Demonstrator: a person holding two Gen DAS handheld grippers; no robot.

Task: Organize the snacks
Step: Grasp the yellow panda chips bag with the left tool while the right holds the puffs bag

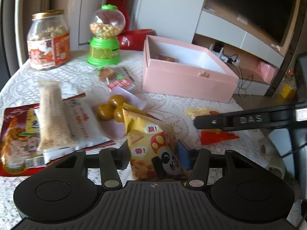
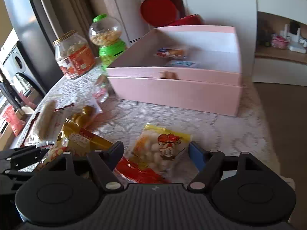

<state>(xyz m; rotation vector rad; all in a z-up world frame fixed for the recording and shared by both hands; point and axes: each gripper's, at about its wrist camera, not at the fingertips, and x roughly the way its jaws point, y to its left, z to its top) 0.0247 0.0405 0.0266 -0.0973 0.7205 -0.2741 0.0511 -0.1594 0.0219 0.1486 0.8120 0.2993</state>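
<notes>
My left gripper (image 1: pixel 153 157) has its fingers on both sides of a yellow panda snack bag (image 1: pixel 151 143), which stands tilted up off the lace cloth. My right gripper (image 2: pixel 156 153) is open around a yellow and red snack bag (image 2: pixel 161 151) lying flat; its finger (image 1: pixel 239 119) shows in the left view over that bag (image 1: pixel 214 136). An open pink box (image 1: pixel 188 72) stands behind, also in the right view (image 2: pixel 172 90), with a few wrapped snacks (image 2: pixel 172 54) inside.
A glass jar (image 1: pixel 48 40) and a green candy dispenser (image 1: pixel 104 36) stand at the back left. Long packets (image 1: pixel 51 115), a red bag (image 1: pixel 15 138), three olive balls (image 1: pixel 111 109) and a lollipop (image 1: pixel 109 73) lie on the table. The table edge is at the right.
</notes>
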